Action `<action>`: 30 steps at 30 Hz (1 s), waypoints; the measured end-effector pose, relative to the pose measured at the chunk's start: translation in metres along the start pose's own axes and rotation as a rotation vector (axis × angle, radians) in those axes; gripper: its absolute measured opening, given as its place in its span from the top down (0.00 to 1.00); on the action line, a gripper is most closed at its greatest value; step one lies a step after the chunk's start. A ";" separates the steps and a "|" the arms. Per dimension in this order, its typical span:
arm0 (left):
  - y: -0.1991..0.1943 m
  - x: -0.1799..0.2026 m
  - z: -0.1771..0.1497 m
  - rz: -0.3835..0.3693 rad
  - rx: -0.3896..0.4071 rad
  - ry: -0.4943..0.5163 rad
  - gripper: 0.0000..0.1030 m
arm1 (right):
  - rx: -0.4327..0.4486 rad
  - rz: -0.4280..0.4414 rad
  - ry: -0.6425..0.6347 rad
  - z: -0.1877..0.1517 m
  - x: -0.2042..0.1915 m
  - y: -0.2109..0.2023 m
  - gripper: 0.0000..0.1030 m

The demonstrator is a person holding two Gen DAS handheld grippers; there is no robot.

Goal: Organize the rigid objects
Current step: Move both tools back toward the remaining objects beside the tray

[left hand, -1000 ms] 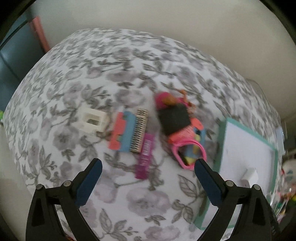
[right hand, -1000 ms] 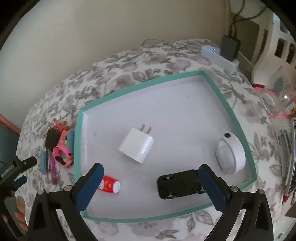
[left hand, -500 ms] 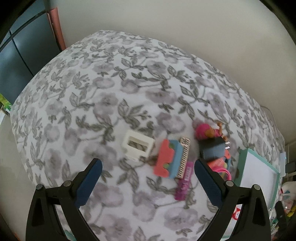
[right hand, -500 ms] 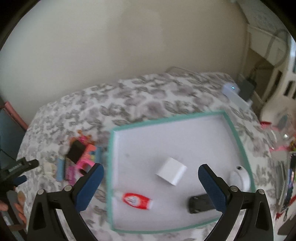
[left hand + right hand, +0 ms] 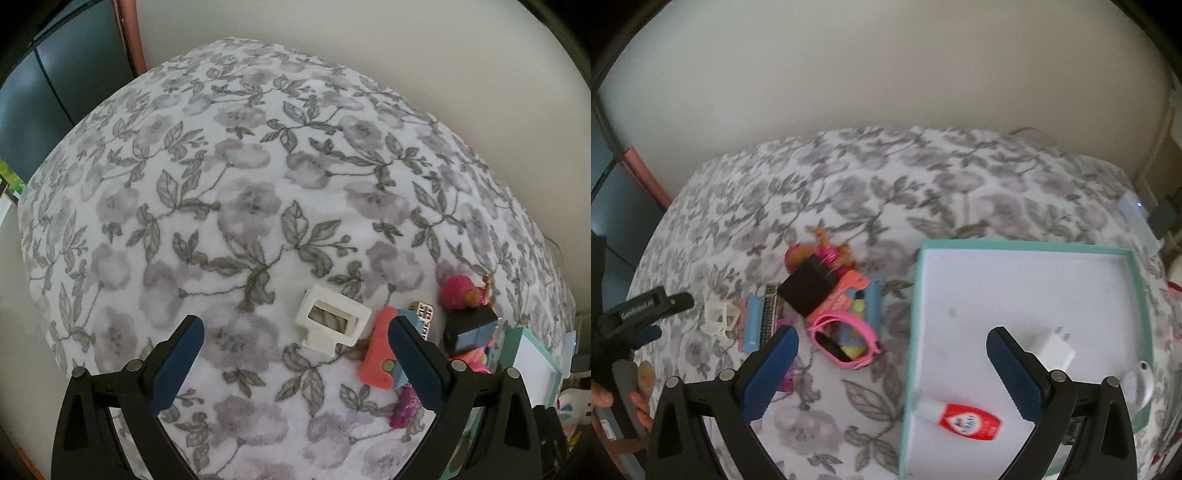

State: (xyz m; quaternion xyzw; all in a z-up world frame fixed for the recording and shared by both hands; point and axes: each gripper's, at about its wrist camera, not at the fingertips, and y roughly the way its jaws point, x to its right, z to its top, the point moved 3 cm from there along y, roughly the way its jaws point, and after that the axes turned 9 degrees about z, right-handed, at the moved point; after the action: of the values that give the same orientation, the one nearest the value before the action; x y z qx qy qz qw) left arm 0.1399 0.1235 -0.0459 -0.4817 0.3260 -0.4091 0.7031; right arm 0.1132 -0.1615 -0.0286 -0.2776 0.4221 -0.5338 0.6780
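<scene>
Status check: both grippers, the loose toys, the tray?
Left gripper open, empty, over white plastic frame piece. Right gripper open, empty. Toy pile on floral cloth, outside teal-rimmed white tray. Nothing blocking.

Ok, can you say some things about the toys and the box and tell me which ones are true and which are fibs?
1. The white charger lies inside the teal tray. True.
2. The left claw grips the white frame. False: it is open and holds nothing.
3. The red-labelled tube lies on the flowery cover. False: it lies in the tray.
4. The pink glasses lie outside the tray. True.
5. The right claw is open. True.
</scene>
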 end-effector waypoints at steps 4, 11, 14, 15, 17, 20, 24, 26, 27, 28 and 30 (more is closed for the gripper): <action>0.010 0.004 0.004 -0.002 -0.015 0.014 0.03 | -0.039 0.007 -0.031 -0.004 -0.010 0.019 0.00; 0.033 0.009 0.007 0.040 -0.049 0.039 0.03 | -0.101 -0.017 -0.108 -0.012 -0.023 0.053 0.00; 0.042 0.012 0.007 0.043 -0.065 0.041 0.03 | -0.114 -0.010 -0.125 -0.014 -0.027 0.063 0.00; 0.045 0.013 0.007 0.047 -0.067 0.043 0.03 | -0.119 -0.012 -0.132 -0.015 -0.028 0.066 0.00; 0.049 0.014 0.007 0.048 -0.072 0.045 0.03 | -0.126 -0.020 -0.150 -0.017 -0.030 0.072 0.01; 0.052 0.016 0.010 0.032 -0.072 0.039 0.03 | -0.119 -0.046 -0.191 -0.018 -0.035 0.076 0.03; 0.055 0.023 0.011 0.041 -0.064 0.057 0.03 | -0.119 -0.042 -0.224 -0.019 -0.039 0.078 0.06; 0.057 0.028 0.012 0.045 -0.063 0.066 0.03 | -0.121 -0.041 -0.229 -0.020 -0.040 0.080 0.09; 0.058 0.030 0.013 0.048 -0.062 0.071 0.03 | -0.125 -0.040 -0.232 -0.020 -0.041 0.082 0.10; 0.060 0.033 0.014 0.052 -0.063 0.075 0.04 | -0.130 -0.037 -0.234 -0.021 -0.041 0.083 0.10; 0.064 0.037 0.013 0.053 -0.071 0.080 0.04 | -0.142 -0.036 -0.235 -0.023 -0.041 0.089 0.11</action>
State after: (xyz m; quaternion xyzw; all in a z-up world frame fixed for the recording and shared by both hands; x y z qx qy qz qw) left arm 0.1849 0.1089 -0.1047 -0.4810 0.3808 -0.3974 0.6825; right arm 0.1333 -0.0962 -0.1019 -0.3931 0.3712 -0.4786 0.6918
